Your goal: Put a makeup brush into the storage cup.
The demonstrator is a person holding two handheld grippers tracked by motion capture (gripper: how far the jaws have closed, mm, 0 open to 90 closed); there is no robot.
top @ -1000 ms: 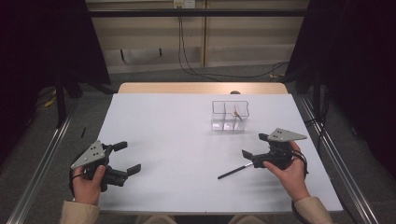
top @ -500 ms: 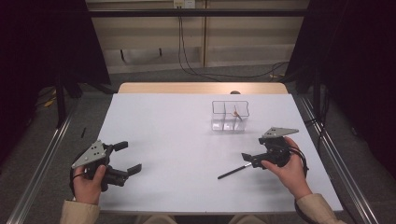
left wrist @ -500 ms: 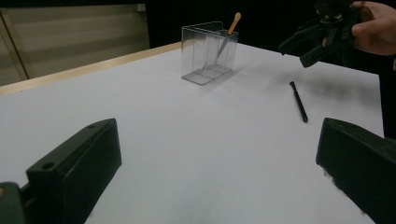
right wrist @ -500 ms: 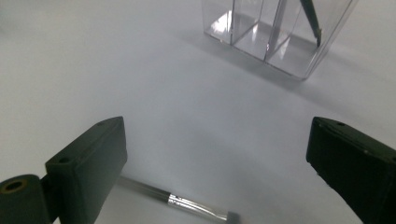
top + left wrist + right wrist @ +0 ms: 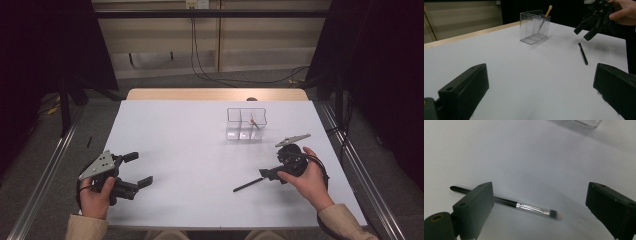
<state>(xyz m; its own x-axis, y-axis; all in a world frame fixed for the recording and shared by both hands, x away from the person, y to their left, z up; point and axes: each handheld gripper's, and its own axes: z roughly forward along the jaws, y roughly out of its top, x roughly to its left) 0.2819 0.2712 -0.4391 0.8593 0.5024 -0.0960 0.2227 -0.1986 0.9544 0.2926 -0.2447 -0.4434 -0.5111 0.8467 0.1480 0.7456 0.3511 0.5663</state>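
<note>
A black make-up brush [image 5: 248, 184] lies on the white table [image 5: 190, 145], with its silver ferrule and pale tip toward my right gripper [image 5: 272, 171]. That gripper hovers open just above the brush's bristle end [image 5: 524, 206], jaws wide apart and empty. A clear plastic organiser [image 5: 246, 123] stands farther back and holds an orange-handled stick [image 5: 254, 121]. My left gripper [image 5: 138, 169] rests open and empty at the near left. In the left gripper view, the organiser [image 5: 534, 27], the brush [image 5: 583, 53] and the right gripper [image 5: 584, 33] lie ahead.
A wooden strip [image 5: 215, 94] borders the table's far edge. Metal rails [image 5: 350, 155] run along both sides. Cables [image 5: 200, 60] hang behind the table. Open white surface spans the middle.
My right gripper has tilted and shifted slightly left over the brush's end. The left gripper and the brush have not moved.
</note>
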